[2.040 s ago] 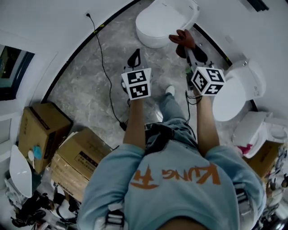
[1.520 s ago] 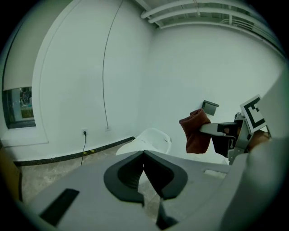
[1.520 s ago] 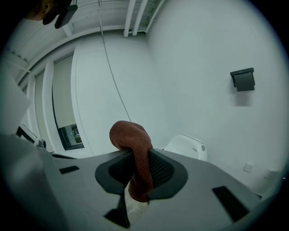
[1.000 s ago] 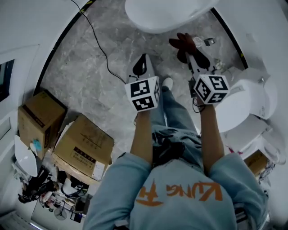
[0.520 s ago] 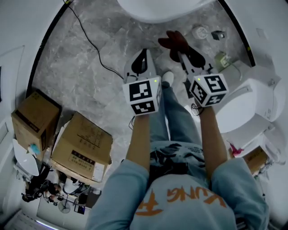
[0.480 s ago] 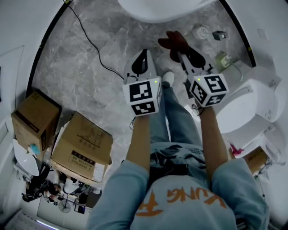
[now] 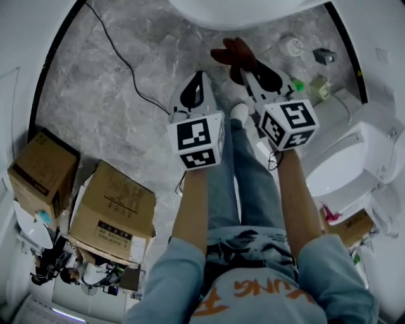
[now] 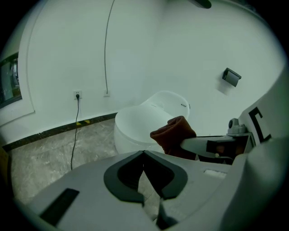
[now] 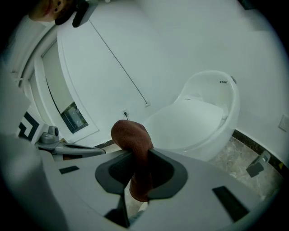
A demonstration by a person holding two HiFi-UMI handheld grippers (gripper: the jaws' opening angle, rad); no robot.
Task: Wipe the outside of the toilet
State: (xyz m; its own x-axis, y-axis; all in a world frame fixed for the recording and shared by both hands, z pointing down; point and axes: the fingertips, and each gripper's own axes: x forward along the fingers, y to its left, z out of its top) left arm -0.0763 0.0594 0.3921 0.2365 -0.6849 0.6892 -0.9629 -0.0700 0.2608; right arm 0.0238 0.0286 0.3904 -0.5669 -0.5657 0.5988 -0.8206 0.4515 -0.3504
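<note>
A white toilet (image 7: 240, 7) shows at the top edge of the head view, and its closed lid and bowl (image 8: 140, 124) stand ahead in the left gripper view. My right gripper (image 7: 244, 68) is shut on a reddish-brown cloth (image 7: 231, 53), held in the air short of the toilet. In the right gripper view the cloth (image 9: 133, 140) sticks up between the jaws of the right gripper (image 9: 142, 152), with the toilet (image 9: 201, 118) beyond. My left gripper (image 7: 197, 76) is shut on nothing, beside the right one. The left gripper's (image 8: 143, 153) jaw tips meet.
A second white toilet (image 7: 350, 155) stands at the right. Two cardboard boxes (image 7: 114, 212) (image 7: 35, 180) sit at the left. A black cable (image 7: 130, 66) runs across the marble floor to a wall socket (image 8: 77, 95). Small fittings (image 7: 293, 45) lie near the right wall.
The person has stepped toward the toilet, which has slid to the top edge of the head view. Both grippers have kept their spacing. The cloth stays in the right gripper.
</note>
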